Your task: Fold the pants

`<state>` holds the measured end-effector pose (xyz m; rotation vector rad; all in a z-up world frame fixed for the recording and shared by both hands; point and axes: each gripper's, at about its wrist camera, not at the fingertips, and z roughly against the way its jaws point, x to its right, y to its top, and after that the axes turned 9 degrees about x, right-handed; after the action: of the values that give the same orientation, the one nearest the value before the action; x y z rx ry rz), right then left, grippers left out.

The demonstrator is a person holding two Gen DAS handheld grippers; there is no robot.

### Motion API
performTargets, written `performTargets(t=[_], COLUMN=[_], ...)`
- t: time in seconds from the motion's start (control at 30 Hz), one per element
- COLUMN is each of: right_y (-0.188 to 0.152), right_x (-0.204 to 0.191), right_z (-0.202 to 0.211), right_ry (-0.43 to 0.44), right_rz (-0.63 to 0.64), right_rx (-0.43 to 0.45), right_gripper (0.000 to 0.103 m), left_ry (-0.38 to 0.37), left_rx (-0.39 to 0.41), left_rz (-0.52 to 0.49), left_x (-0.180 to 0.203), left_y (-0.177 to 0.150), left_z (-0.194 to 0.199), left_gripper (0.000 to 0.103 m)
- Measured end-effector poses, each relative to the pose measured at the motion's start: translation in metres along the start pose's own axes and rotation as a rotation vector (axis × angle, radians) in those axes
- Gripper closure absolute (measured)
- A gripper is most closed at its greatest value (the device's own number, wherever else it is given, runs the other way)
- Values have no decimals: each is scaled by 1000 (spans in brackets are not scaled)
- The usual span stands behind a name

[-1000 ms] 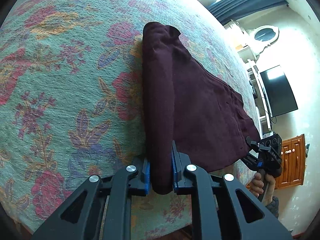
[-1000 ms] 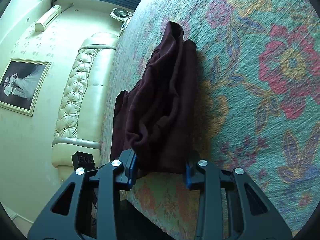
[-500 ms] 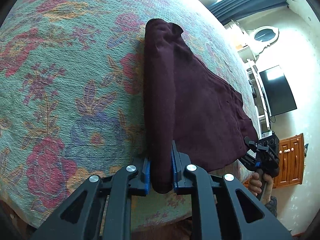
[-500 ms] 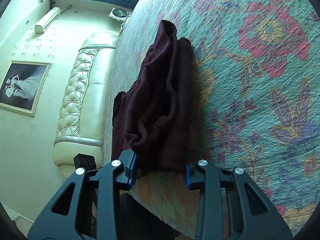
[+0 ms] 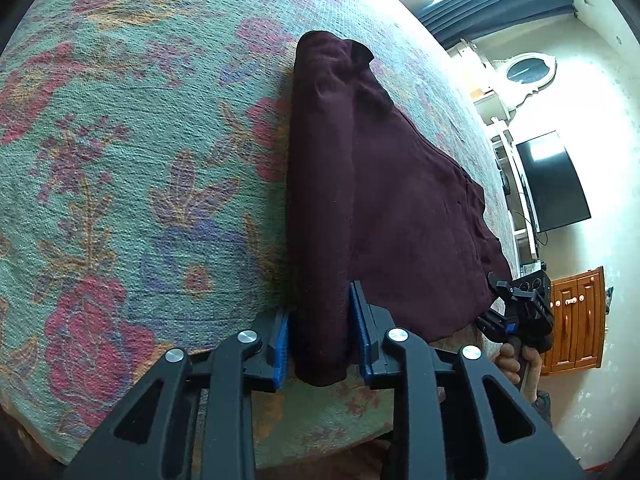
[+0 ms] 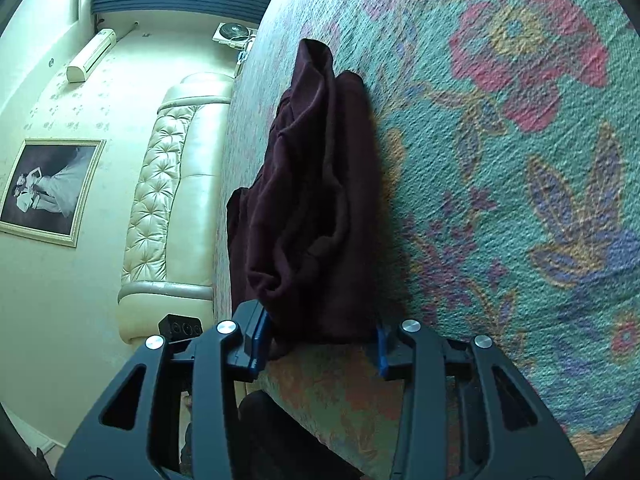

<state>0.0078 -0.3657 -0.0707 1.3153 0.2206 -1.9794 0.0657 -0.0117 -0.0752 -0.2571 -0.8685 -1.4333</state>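
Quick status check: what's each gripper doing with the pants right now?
Left gripper: jaws have just been opening, the folded edge of the maroon pants between the pads, grip released.
Right gripper: closed on the pants' other end, jaws just easing wider.

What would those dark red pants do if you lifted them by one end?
The maroon pants would probably droop and unfold, since the cloth already sags in soft wrinkles. They likely won't slide off on their own: the flowered bedspread looks rough and grippy. They seem fairly light.
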Motion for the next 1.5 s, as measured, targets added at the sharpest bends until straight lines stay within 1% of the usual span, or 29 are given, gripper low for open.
performTargets(t=[0.03, 0.07, 0.13, 0.17, 0.2, 0.23, 0.33, 0.43, 0.5, 0.6, 0.73, 0.8, 0.87, 0.9, 0.97, 1.0, 1.07, 1.13, 1.23, 1.3, 1.4, 1.47, 1.5], right_y=[0, 0, 1, 2, 2, 3, 2, -2, -7, -16, -33, -41, -48, -52, -59, -64, -72, -80, -90, -96, -105, -107, -110], right_x=[1, 2, 3, 5, 7, 9, 14, 12, 10, 7, 3, -1, -7, -10, -18, -21, -27, -34, -44, -51, -58, -58, -61], right_z=[1, 1, 3, 5, 6, 8, 16, 21, 26, 34, 45, 48, 48, 49, 46, 46, 46, 46, 45, 46, 44, 43, 40], right_ry=[5, 10, 25, 30, 34, 36, 31, 13, -7, -48, -89, -117, -154, -174, -215, -238, -281, -340, -430, -472, -546, -592, -611], right_rz=[1, -1, -9, -12, -14, -15, -8, 8, 27, 59, 117, 155, 187, 203, 238, 261, 299, 350, 438, 488, 550, 601, 624], right_rx=[1, 2, 3, 4, 3, 1, 0, -2, -7, -13, -6, 2, 8, 9, 12, 15, 23, 38, 60, 85, 133, 153, 160], right_gripper=[62, 62, 58, 58, 57, 56, 53, 49, 47, 45, 41, 40, 38, 36, 34, 33, 32, 32, 31, 30, 24, 24, 24], left_ry=[-13, -39, -84, -99, -110, -116, -92, -72, -83, -124, -99, -69, -18, 5, 74, 127, 203, 255, 303, 330, 402, 451, 454], left_rx=[-2, -5, -9, -7, -5, -5, -2, 7, 27, 50, 72, 103, 111, 117, 142, 160, 179, 189, 199, 205, 209, 238, 253], left_rz=[5, 18, 26, 21, 15, 4, -49, -86, -88, -92, -173, -228, -282, -293, -302, -310, -323, -330, -347, -379, -430, -460, -475], left_x=[-2, -3, -4, -2, 0, 3, 13, 16, 15, 11, 22, 29, 37, 41, 47, 51, 57, 60, 67, 73, 86, 97, 101], left_y=[-1, 0, -1, -2, -2, -3, -7, -9, -10, -8, -10, -15, -19, -20, -24, -28, -35, -43, -58, -68, -79, -85, -86], left_z=[-1, -2, -4, -4, -5, -5, -8, -10, -11, -14, -17, -18, -20, -20, -17, -14, -8, -1, 9, 14, 21, 26, 28], left_gripper=[63, 59, 40, 37, 28, 22, 17, 17, 16, 11, 9, 9, 9, 9, 9, 9, 9, 9, 9, 9, 9, 9, 9])
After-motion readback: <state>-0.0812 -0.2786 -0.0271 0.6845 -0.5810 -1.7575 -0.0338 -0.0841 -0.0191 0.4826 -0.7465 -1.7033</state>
